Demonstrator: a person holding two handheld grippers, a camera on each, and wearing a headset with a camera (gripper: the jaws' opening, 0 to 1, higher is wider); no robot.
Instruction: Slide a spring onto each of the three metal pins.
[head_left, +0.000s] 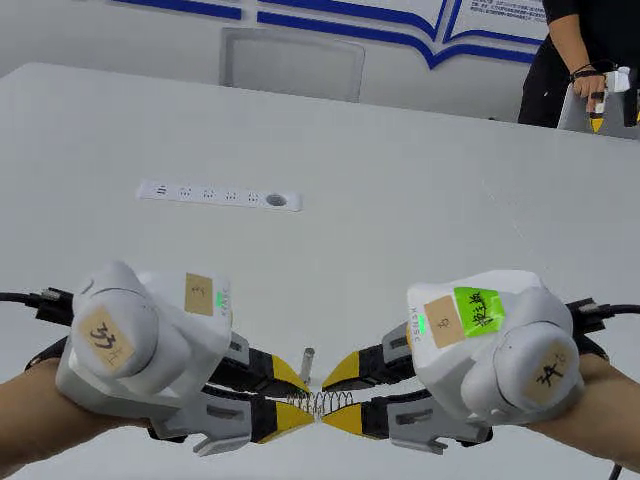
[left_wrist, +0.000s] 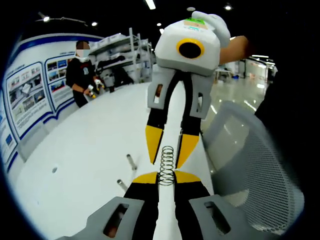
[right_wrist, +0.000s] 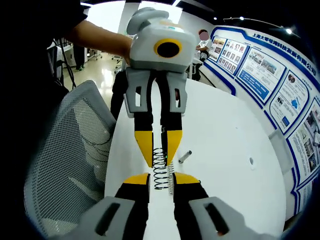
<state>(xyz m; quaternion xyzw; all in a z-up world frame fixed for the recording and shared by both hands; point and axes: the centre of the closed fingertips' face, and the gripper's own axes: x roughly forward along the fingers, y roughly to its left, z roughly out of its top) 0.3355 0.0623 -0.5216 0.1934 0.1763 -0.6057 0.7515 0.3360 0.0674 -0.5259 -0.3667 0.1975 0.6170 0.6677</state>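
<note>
A small steel spring (head_left: 325, 403) lies level between the two grippers, which face each other tip to tip low over the white table (head_left: 400, 220). My left gripper (head_left: 300, 398) pinches one end of the spring (left_wrist: 166, 165). My right gripper (head_left: 335, 400) closes around the other end of the spring (right_wrist: 159, 167). One short metal pin (head_left: 307, 362) stands upright just behind the tips. Two pins (left_wrist: 131, 161) (left_wrist: 121, 185) stand left of the jaws in the left gripper view. In the right gripper view a pin (right_wrist: 185, 156) stands to the right of the spring.
A white power strip (head_left: 218, 194) lies farther back on the table. A mesh office chair (right_wrist: 75, 150) stands at the near table edge. A person (head_left: 580, 60) stands at the far right corner, and a grey chair back (head_left: 292, 62) shows beyond the far edge.
</note>
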